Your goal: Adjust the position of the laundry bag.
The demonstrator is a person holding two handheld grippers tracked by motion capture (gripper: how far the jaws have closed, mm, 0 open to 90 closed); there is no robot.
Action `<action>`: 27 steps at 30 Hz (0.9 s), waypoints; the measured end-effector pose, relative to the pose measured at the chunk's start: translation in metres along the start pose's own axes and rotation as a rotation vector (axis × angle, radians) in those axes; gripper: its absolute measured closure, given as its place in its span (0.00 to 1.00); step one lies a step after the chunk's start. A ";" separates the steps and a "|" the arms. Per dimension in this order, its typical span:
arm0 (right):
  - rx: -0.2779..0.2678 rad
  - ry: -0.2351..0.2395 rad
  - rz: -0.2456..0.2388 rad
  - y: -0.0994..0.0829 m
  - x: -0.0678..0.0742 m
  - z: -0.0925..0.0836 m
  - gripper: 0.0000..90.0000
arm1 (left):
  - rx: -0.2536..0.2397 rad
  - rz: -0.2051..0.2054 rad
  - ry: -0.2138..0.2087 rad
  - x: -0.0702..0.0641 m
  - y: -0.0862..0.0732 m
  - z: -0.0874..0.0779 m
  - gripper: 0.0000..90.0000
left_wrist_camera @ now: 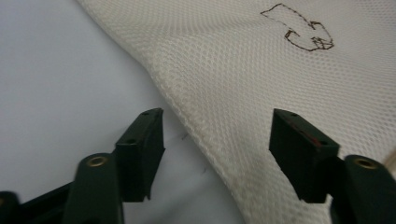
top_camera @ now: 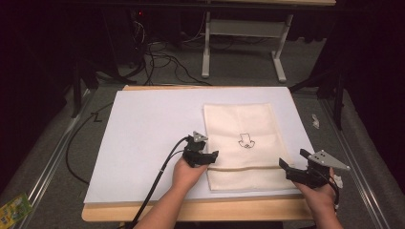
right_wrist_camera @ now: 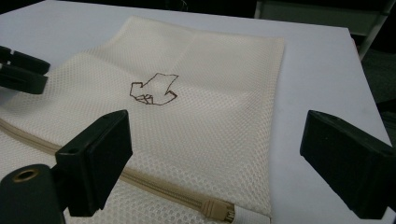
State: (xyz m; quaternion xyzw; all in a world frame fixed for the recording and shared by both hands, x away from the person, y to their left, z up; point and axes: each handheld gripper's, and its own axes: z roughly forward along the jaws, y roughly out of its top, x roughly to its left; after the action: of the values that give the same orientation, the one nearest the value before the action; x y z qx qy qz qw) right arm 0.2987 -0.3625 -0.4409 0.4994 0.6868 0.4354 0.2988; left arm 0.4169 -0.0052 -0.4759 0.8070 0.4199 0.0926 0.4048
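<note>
Mesh bag (top_camera: 243,145), cream-coloured and zippered, is lying flat on the white sheet (top_camera: 143,133) that is covering the table (top_camera: 191,210), towards the sheet's right half, with its zipper (right_wrist_camera: 154,186) running across near the edge closest to the person. A small dark outline drawing (top_camera: 246,141) is sitting near the bag's middle.

Judging by the open netting, the bag is looking light, limp and thin, nothing that would break; it would likely sag and fold when lifted, and a single layer may be awkward to pinch off the smooth sheet. The stitched side seam and the zipper band are looking like the firmest places to take hold, since the weave is thicker there.

The left gripper (top_camera: 208,155) is hovering at the bag's left edge, just above the zipper line, its jaws spread apart with the seam lying between them in its own view (left_wrist_camera: 217,149). The right gripper (top_camera: 292,162) is sitting just off the bag's right edge near the zipper end, jaws also wide apart (right_wrist_camera: 215,158) and holding nothing.

I am not able to tell whether the zipper is fully closed or whether anything is inside; the bag is looking flat. The zipper pull is cut off at the bottom of the right gripper view, and the drawing is too small to read.
</note>
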 end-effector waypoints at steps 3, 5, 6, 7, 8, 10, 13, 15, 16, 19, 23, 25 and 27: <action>-0.001 0.000 0.005 0.000 0.000 -0.001 0.11 | 0.003 -0.019 0.046 -0.004 0.001 0.006 0.71; -0.003 0.001 0.003 0.000 0.000 -0.001 0.12 | 0.002 0.004 0.075 -0.006 0.000 0.006 0.91; -0.003 0.001 0.001 0.000 0.001 -0.001 0.12 | -0.008 0.003 0.066 -0.005 0.000 0.004 0.95; -0.003 0.001 0.001 0.000 0.001 -0.001 0.12 | -0.008 0.003 0.066 -0.005 0.000 0.004 0.97; 0.000 -0.001 0.002 0.000 0.002 -0.001 0.12 | -0.028 0.018 0.089 -0.003 0.000 -0.001 0.97; -0.002 0.000 0.002 0.000 0.002 -0.001 0.12 | -0.034 0.013 0.097 0.001 -0.001 -0.004 0.97; -0.005 -0.001 -0.005 0.000 0.002 -0.001 0.15 | -0.043 -0.006 0.119 0.018 -0.003 -0.015 0.97; -0.006 -0.008 -0.003 -0.001 0.001 -0.001 0.17 | -0.041 -0.018 0.144 0.029 -0.007 -0.024 0.97; -0.008 -0.009 0.003 -0.001 0.001 -0.001 0.17 | -0.045 -0.032 0.160 0.040 -0.012 -0.034 0.97; -0.007 -0.009 0.008 -0.001 0.000 -0.001 0.18 | -0.043 -0.045 0.184 0.050 -0.020 -0.042 0.97; -0.009 -0.010 0.009 -0.002 0.001 0.000 0.18 | -0.053 -0.075 0.219 0.068 -0.031 -0.058 0.97; -0.005 -0.012 0.009 -0.002 0.000 0.001 0.18 | -0.060 -0.102 0.222 0.077 -0.036 -0.064 0.96; 0.005 -0.008 0.018 -0.003 0.001 0.001 0.19 | -0.054 -0.116 0.192 0.083 -0.040 -0.065 0.91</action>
State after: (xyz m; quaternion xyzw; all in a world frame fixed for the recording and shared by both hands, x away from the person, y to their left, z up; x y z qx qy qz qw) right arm 0.2983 -0.3616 -0.4445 0.5082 0.6820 0.4344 0.2965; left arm 0.4128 0.1073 -0.4784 0.7576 0.5001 0.1570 0.3890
